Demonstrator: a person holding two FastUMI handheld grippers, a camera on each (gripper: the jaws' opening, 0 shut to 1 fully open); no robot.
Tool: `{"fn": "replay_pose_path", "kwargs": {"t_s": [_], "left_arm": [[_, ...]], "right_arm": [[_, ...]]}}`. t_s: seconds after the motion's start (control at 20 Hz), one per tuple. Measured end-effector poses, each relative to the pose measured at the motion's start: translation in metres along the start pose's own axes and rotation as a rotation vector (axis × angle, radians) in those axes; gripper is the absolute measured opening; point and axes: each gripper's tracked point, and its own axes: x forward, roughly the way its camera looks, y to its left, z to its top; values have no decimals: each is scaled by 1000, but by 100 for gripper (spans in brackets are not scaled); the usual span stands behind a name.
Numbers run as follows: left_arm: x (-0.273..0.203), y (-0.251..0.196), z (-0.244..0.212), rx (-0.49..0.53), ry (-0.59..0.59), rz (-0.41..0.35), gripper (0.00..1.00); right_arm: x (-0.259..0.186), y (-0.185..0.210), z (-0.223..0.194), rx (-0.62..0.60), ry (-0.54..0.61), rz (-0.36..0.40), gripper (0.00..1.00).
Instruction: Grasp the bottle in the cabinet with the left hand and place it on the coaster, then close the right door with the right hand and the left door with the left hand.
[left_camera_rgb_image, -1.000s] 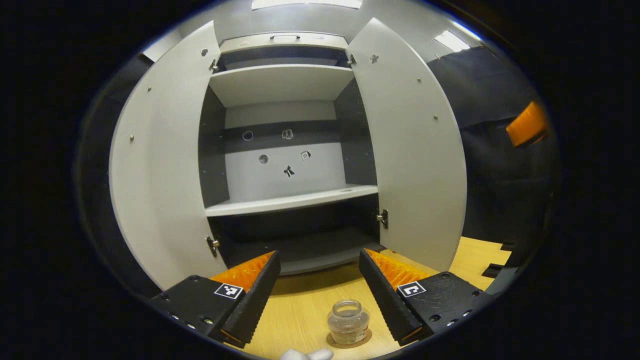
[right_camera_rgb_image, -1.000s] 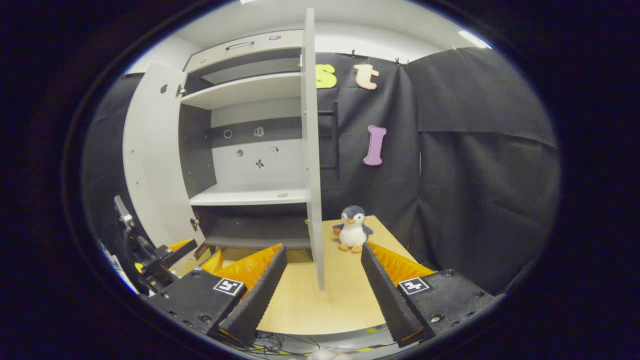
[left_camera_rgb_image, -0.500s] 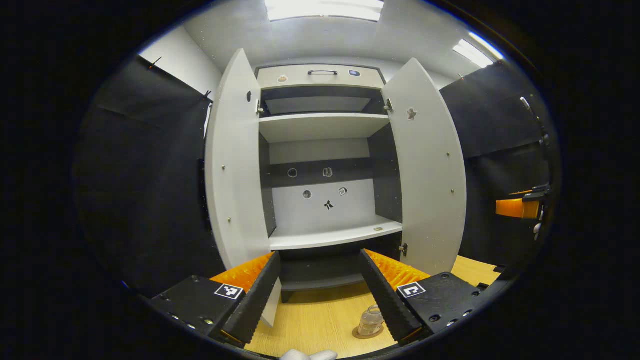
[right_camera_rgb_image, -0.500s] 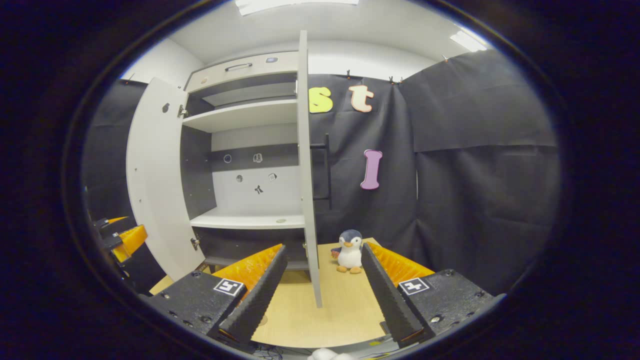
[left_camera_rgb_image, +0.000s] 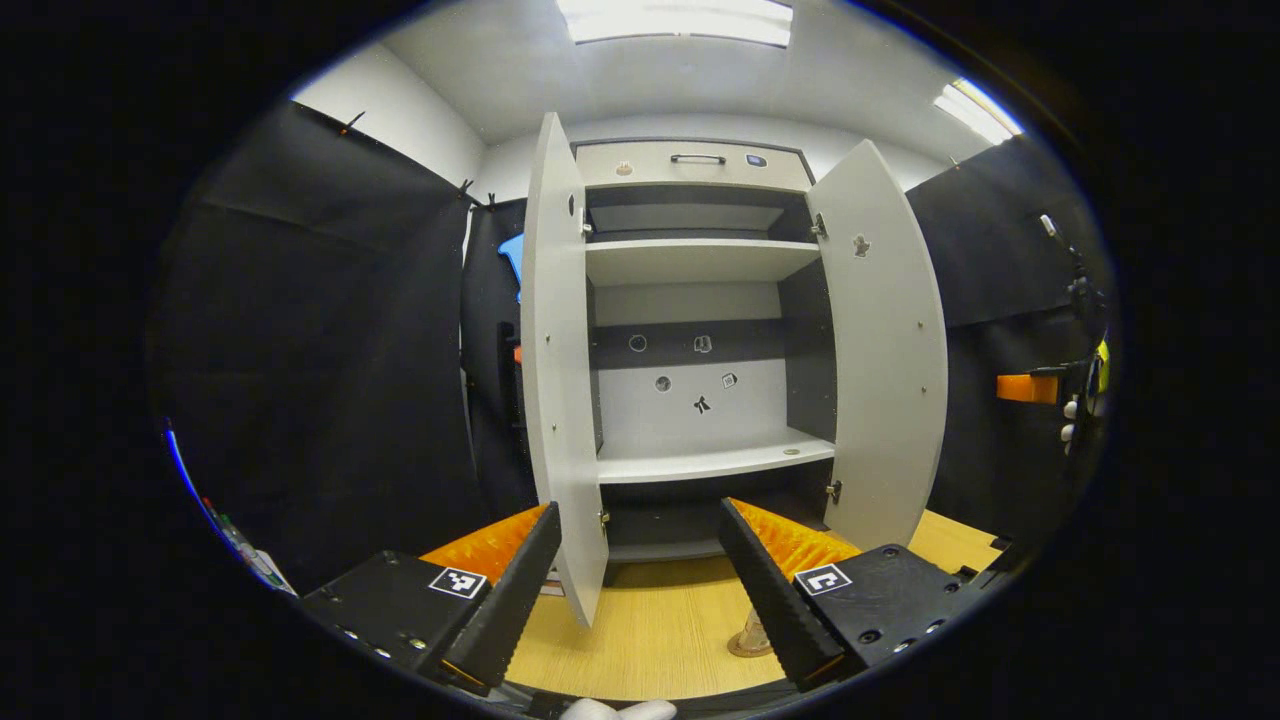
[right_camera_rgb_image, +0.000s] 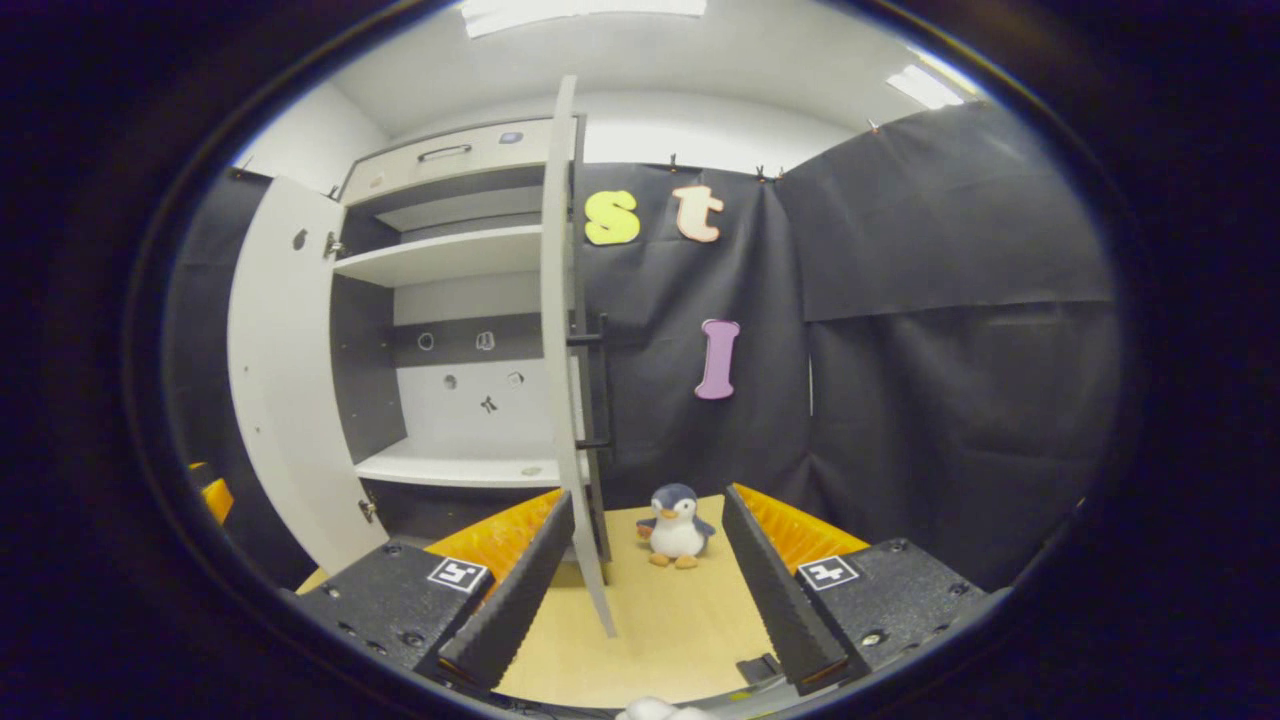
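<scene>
The grey cabinet (left_camera_rgb_image: 700, 260) stands with both doors swung out and its shelves bare. The small glass bottle (left_camera_rgb_image: 751, 630) sits on the round coaster (left_camera_rgb_image: 741, 651) on the wooden table, mostly hidden behind my left gripper's right finger. My left gripper (left_camera_rgb_image: 640, 600) is open and holds nothing; the left door (left_camera_rgb_image: 560, 400) stands edge-on just past its left finger. My right gripper (right_camera_rgb_image: 645, 590) is open too, and the right door (right_camera_rgb_image: 562, 350) stands edge-on in front of it, its black handle (right_camera_rgb_image: 597, 380) on the outer face.
A plush penguin (right_camera_rgb_image: 675, 525) stands on the table (right_camera_rgb_image: 670, 610) to the right of the right door. Black cloth walls close in on both sides. The other gripper shows as an orange patch at far right (left_camera_rgb_image: 1028, 388) and far left (right_camera_rgb_image: 215, 495).
My left gripper has drawn back from the bottle, left on the coaster, and shifted left until the left door faces it edge-on. My right gripper has shifted right, bringing the right door's handle side into sight.
</scene>
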Motion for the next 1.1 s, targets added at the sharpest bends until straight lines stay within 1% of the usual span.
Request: {"fn": "replay_pose_path", "kwargs": {"t_s": [0.05, 0.1, 0.15, 0.2, 0.3, 0.35, 0.5, 0.6, 0.75, 0.85, 0.9, 1.0, 1.05, 1.1], "left_arm": [[-2, 0, 0, -1, 0, 6, 96], [-5, -2, 0, -4, 7, 7, 96], [-6, -3, 0, -9, 11, 10, 96], [-8, -4, 1, -10, 14, 16, 96], [-11, -5, 3, -12, 18, 32, 96], [-10, -7, 3, -11, 23, 40, 96], [-8, -9, 3, -4, 35, 66, 95], [-6, -11, 4, -5, 38, 81, 96], [-1, -12, 8, -5, 35, 101, 96], [3, -14, 9, -7, 30, 109, 96], [5, -16, 8, -12, 33, 108, 96], [4, -16, 7, -12, 39, 110, 96], [6, -16, 6, -12, 41, 112, 96], [6, -16, 6, -14, 43, 111, 96]], "right_arm": [[10, -7, 7, -6, -8, -10, 96], [20, -12, 16, -13, -15, -15, 98], [31, -14, 23, -22, -28, -14, 96], [42, -15, 32, -32, -43, -13, 98], [64, -15, 48, -64, -75, -1, 98], [75, -14, 54, -76, -81, 9, 96], [102, -3, 71, -89, -99, 52, 98], [114, -3, 72, -107, -87, 63, 98], [122, -2, 72, -97, -76, 80, 96], [122, 4, 70, -77, -62, 114, 96], [122, 11, 69, -86, -51, 140, 96], [119, 17, 70, -111, -43, 159, 93], [118, 21, 69, -122, -37, 169, 86], [115, 29, 69, -121, -34, 185, 86]]}}
